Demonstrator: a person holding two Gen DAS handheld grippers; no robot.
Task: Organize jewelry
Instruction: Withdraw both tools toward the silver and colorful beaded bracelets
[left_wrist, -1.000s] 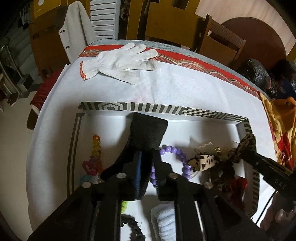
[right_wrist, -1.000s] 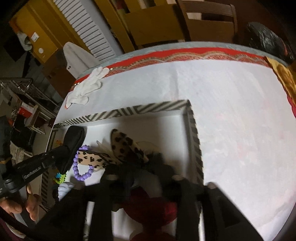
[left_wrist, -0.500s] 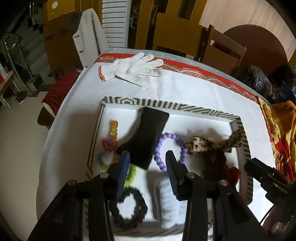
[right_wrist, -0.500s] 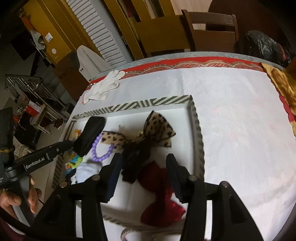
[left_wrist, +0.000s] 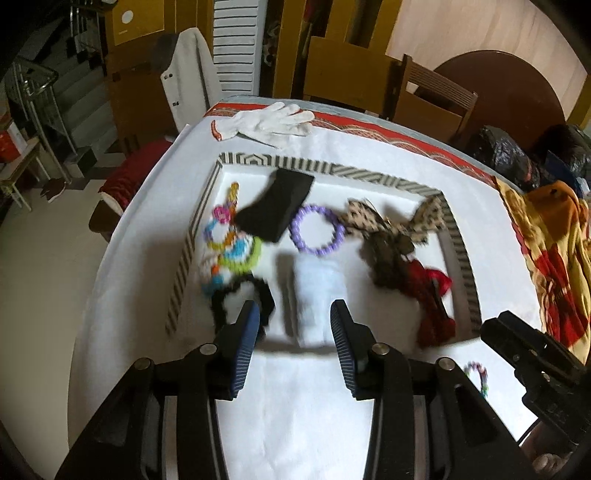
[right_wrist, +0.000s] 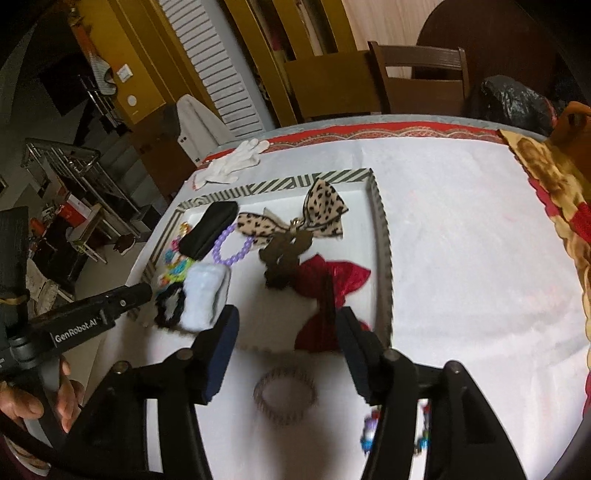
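Left gripper (left_wrist: 291, 332) jaws apart, just widened, empty; black pad (left_wrist: 275, 205) let go, now lying upper left inside striped tray (left_wrist: 460, 251). Right gripper (right_wrist: 284, 350) jaws just widened too, empty; leopard bow (right_wrist: 291, 221) released mid-tray. Both pulled back: tray smaller, higher in frame. Brown hair tie (right_wrist: 285, 398) on white cloth (right_wrist: 461, 277) at bottom centre.

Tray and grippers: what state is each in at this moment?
Tray: open, holding accessories.
Left gripper: open, empty.
Right gripper: open, empty, jaws have just been opening.
Purple bracelet: flat in the tray.
Striped hair tie: outside the tray, on the cloth.
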